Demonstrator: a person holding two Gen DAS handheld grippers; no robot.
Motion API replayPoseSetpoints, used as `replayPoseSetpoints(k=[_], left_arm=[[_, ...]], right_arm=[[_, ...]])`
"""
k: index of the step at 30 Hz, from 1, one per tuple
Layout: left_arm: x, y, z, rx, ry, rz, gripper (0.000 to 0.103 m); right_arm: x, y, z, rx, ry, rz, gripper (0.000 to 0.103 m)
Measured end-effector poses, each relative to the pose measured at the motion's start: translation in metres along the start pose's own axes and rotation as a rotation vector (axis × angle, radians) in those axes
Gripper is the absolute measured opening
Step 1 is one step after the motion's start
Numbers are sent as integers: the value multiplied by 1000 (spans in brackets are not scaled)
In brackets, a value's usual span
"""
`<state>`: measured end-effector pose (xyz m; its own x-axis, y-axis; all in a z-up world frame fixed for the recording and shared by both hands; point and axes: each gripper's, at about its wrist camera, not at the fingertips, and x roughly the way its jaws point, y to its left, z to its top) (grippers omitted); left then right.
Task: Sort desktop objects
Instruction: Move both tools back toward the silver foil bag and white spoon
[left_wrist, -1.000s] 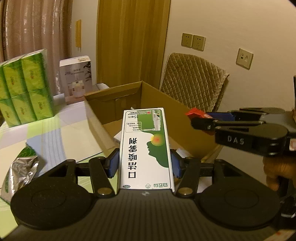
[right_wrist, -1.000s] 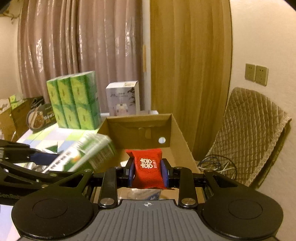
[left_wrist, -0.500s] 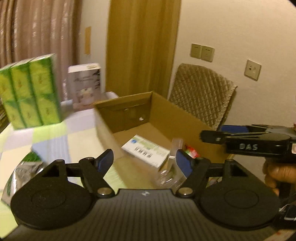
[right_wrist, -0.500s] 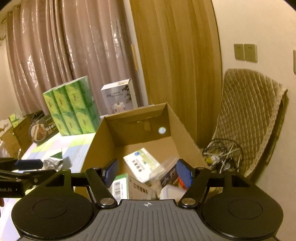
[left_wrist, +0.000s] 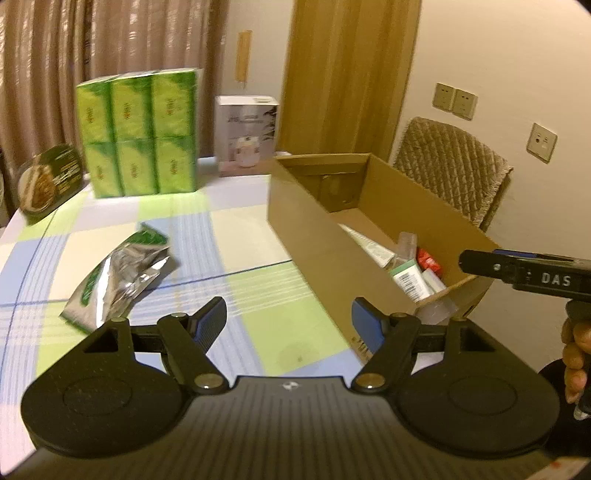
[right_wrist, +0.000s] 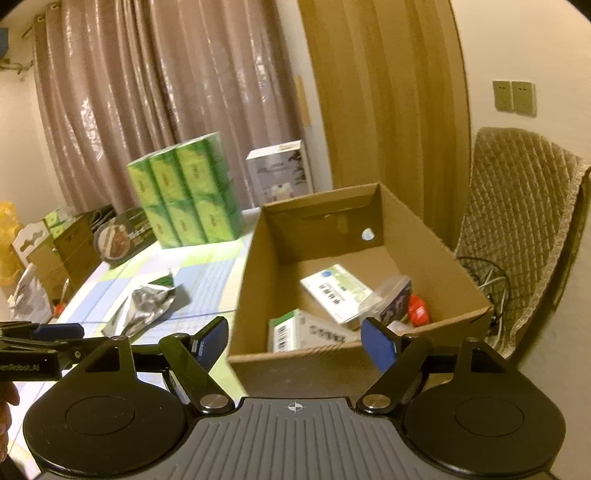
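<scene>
Cardboard box (right_wrist: 436, 258) right on table (left_wrist: 240, 229), foil pouch (left_wrist: 122, 280) left

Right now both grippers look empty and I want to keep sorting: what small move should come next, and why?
Probably swing the left gripper toward the foil pouch. Its fingers are apart and empty, the pouch lies loose on the table, outside the box, and it sits nearer the left side than the right gripper, whose fingers are opening.

Take the box (right_wrist: 436, 258) as your landmark. Its top is open, so you can pass down into it; cartons (right_wrist: 336, 291) and small items cover most of its floor. Left of the box the table (left_wrist: 240, 229) lies bare up to the foil bag (left_wrist: 118, 280). Behind that, green packs (left_wrist: 138, 133) and a white carton (left_wrist: 246, 134) wall off the far edge. Right of the box a chair (right_wrist: 517, 229) stands close.
</scene>
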<state>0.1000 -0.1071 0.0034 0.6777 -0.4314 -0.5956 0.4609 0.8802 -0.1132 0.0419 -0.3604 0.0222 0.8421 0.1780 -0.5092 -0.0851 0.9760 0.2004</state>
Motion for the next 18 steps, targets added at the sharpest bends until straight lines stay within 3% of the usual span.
replayPoseSetpoints(k=[18], left_arm=[[-38, 48, -28, -69, 0, 86, 77]], right_arm=[[-1, 64, -17, -118, 68, 92, 83]])
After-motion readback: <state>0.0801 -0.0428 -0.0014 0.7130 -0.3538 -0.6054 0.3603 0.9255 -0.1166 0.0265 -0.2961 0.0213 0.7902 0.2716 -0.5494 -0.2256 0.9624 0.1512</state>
